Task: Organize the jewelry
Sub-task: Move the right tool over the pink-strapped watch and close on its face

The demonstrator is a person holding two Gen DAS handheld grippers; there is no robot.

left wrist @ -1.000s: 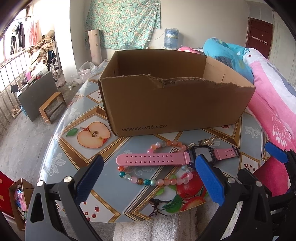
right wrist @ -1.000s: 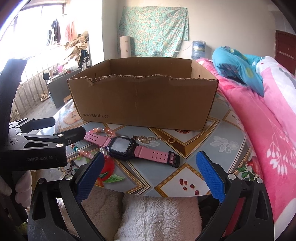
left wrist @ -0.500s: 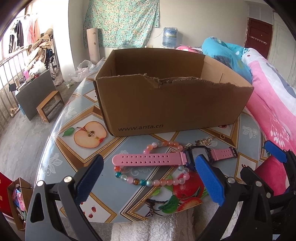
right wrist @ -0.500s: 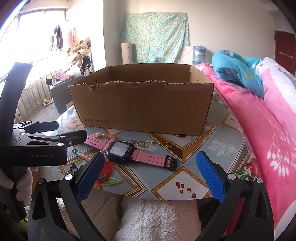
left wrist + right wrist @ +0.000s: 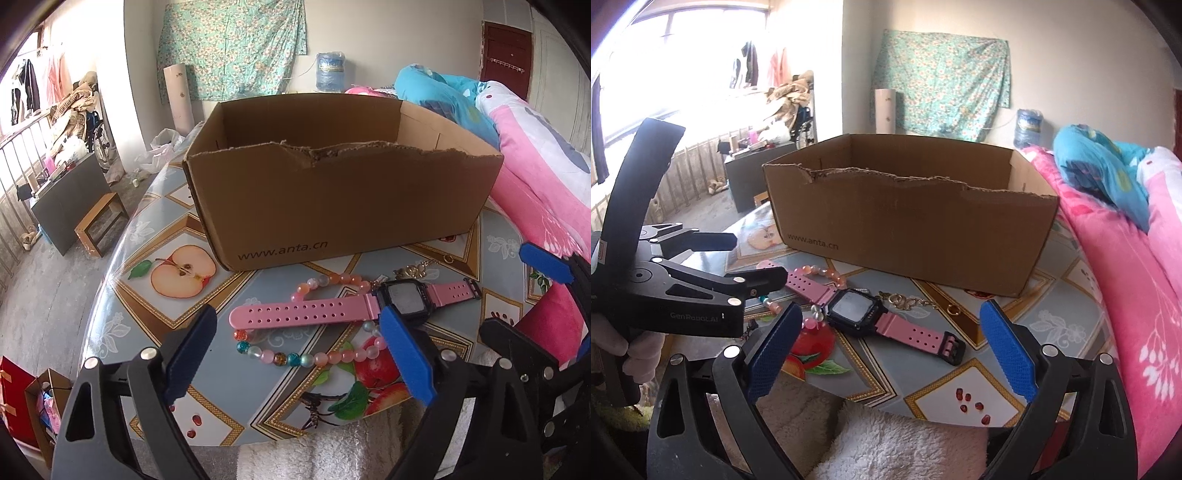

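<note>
Pink watch [image 5: 373, 308] lies between my left gripper's [image 5: 295, 354] fingers, both pairs apart; I should close slowly on the strap.

We're in a lived-in bedroom of a home — a bed piled with a pink floral quilt [image 5: 1126, 295] and a blue quilt [image 5: 439, 96] runs along one side. On the far wall hangs a green flowered cloth [image 5: 236, 44], with a big water jug [image 5: 330, 70] and a tall cardboard tube [image 5: 178, 99] standing below it. Clothes [image 5: 26, 85] hang by the bright window, above a metal railing [image 5: 14, 177] — laundry and clutter heaped beside it. The counter [image 5: 155, 236] wears a fruit-print plastic cover, apples and all, and a torn cardboard box [image 5: 343, 199] sits on it. A low wooden stool [image 5: 98, 225] stands on the bare grey floor [image 5: 48, 295].
</note>
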